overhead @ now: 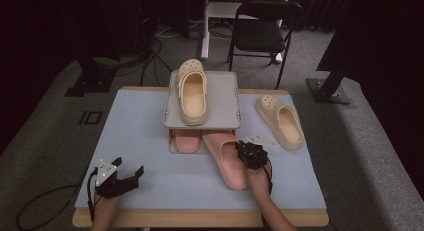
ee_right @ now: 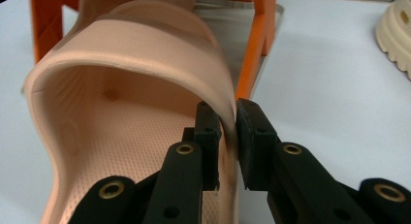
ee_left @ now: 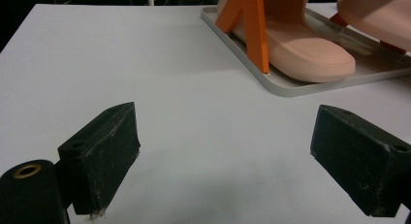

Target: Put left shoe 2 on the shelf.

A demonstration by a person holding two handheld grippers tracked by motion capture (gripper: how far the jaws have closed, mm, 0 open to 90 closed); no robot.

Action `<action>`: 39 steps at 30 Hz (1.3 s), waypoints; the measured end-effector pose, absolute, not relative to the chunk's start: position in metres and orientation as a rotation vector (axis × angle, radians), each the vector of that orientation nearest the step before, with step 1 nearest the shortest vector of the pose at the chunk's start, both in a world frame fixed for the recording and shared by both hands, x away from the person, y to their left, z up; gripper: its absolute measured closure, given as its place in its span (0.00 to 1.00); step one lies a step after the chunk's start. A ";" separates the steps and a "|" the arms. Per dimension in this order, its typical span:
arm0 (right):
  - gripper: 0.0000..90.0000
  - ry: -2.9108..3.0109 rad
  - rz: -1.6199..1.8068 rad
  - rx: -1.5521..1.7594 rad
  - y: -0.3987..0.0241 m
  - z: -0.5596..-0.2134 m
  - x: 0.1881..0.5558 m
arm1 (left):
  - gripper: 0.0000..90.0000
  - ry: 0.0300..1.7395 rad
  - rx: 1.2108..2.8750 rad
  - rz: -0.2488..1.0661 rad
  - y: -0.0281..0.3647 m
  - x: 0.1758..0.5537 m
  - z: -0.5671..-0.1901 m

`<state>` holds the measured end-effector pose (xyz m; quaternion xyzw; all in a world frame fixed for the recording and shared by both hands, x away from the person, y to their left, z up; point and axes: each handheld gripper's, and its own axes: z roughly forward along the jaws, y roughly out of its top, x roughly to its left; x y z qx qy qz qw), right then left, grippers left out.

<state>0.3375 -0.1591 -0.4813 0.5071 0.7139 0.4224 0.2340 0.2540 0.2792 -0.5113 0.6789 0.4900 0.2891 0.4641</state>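
Pale blue matting covers the table [overhead: 140, 141], with dark curtains behind. My left gripper [overhead: 125, 180] rests at the near left corner, jaws wide apart with nothing between them. At the middle, the two-tier rack [overhead: 222, 98] carries a cream clog [overhead: 192, 93] on top and a pink slide [overhead: 186, 141] below. My right gripper [ee_right: 228, 136] is clamped on the strap edge of the second pink slide [overhead: 227, 158] (half out of the lower tier). Another cream clog [overhead: 281, 122] lies right of the rack.

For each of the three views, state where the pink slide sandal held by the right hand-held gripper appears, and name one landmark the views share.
High view: pink slide sandal lower centre.
Left gripper view: top right corner.
Right gripper view: fills left, strap pinched.
Shared landmark: orange-legged rack.
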 end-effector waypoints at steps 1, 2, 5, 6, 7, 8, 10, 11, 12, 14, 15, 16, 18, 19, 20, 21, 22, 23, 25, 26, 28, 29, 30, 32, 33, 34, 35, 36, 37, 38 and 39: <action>0.89 1.948 1.156 1.397 -0.157 -0.481 0.338 | 0.11 1.203 1.668 0.712 0.279 0.254 -0.511; 0.88 1.942 1.152 1.399 -0.154 -0.481 0.339 | 0.11 1.205 1.668 0.708 0.280 0.254 -0.511; 0.89 1.937 1.160 1.421 -0.147 -0.485 0.342 | 0.11 1.205 1.666 0.709 0.280 0.254 -0.511; 0.89 1.933 1.142 1.428 -0.144 -0.485 0.343 | 0.11 1.205 1.666 0.709 0.280 0.254 -0.511; 0.88 1.923 1.119 1.433 -0.141 -0.487 0.343 | 0.11 1.204 1.668 0.708 0.280 0.254 -0.511; 0.88 1.911 1.109 1.446 -0.138 -0.488 0.344 | 0.11 1.202 1.668 0.710 0.280 0.254 -0.511; 0.88 1.879 1.090 1.458 -0.133 -0.491 0.344 | 0.11 1.202 1.667 0.708 0.280 0.254 -0.511; 0.88 1.870 1.087 1.462 -0.132 -0.491 0.344 | 0.11 1.200 1.667 0.709 0.281 0.254 -0.511; 0.88 1.867 1.083 1.463 -0.130 -0.490 0.344 | 0.11 1.201 1.666 0.709 0.281 0.254 -0.511; 0.86 1.856 1.095 1.479 -0.128 -0.491 0.345 | 0.11 1.202 1.668 0.709 0.281 0.254 -0.511; 0.84 1.851 1.099 1.489 -0.126 -0.491 0.345 | 0.11 1.201 1.666 0.709 0.281 0.254 -0.511; 0.81 1.858 1.116 1.490 -0.125 -0.491 0.346 | 0.11 1.200 1.668 0.709 0.281 0.254 -0.511; 0.78 1.858 1.121 1.501 -0.121 -0.491 0.347 | 0.11 1.201 1.669 0.709 0.281 0.254 -0.511; 0.76 1.862 1.138 1.502 -0.119 -0.490 0.347 | 0.11 1.200 1.669 0.710 0.281 0.254 -0.511; 0.75 1.862 1.148 1.500 -0.119 -0.490 0.346 | 0.11 1.199 1.671 0.713 0.281 0.254 -0.511; 0.73 1.866 1.158 1.500 -0.118 -0.489 0.345 | 0.11 1.199 1.672 0.713 0.281 0.254 -0.511; 0.73 1.877 1.164 1.493 -0.118 -0.489 0.344 | 0.11 1.199 1.670 0.712 0.281 0.254 -0.511; 0.72 1.881 1.173 1.492 -0.118 -0.488 0.343 | 0.11 1.202 1.668 0.710 0.281 0.254 -0.511; 0.70 1.893 1.205 1.500 -0.119 -0.488 0.340 | 0.11 1.202 1.669 0.710 0.281 0.254 -0.511; 0.70 1.899 1.216 1.497 -0.120 -0.488 0.338 | 0.11 1.201 1.668 0.710 0.281 0.254 -0.511; 0.69 1.915 1.223 1.484 -0.121 -0.487 0.334 | 0.11 1.201 1.670 0.710 0.281 0.254 -0.511; 0.69 1.923 1.232 1.484 -0.121 -0.486 0.332 | 0.11 1.200 1.669 0.710 0.281 0.254 -0.511; 0.69 1.923 1.232 1.484 -0.121 -0.486 0.332 | 0.11 1.200 1.669 0.710 0.281 0.254 -0.511; 0.64 1.959 1.253 1.452 -0.125 -0.486 0.324 | 0.11 1.201 1.672 0.711 0.281 0.254 -0.511; 0.64 1.959 1.253 1.452 -0.125 -0.486 0.324 | 0.11 1.202 1.668 0.708 0.281 0.254 -0.511; 0.63 1.965 1.254 1.444 -0.126 -0.485 0.323 | 0.11 1.203 1.669 0.709 0.281 0.254 -0.511; 0.63 1.977 1.244 1.431 -0.128 -0.485 0.321 | 0.11 1.204 1.669 0.709 0.281 0.254 -0.511; 0.62 1.977 1.247 1.428 -0.129 -0.485 0.320 | 0.11 1.205 1.669 0.707 0.281 0.254 -0.511; 0.61 1.993 1.260 1.430 -0.134 -0.485 0.319 | 0.11 1.204 1.669 0.709 0.280 0.254 -0.511; 0.61 1.995 1.256 1.429 -0.135 -0.485 0.318 | 0.11 1.201 1.672 0.711 0.280 0.254 -0.511; 0.61 1.995 1.256 1.429 -0.135 -0.485 0.318 | 0.11 1.201 1.673 0.710 0.280 0.254 -0.511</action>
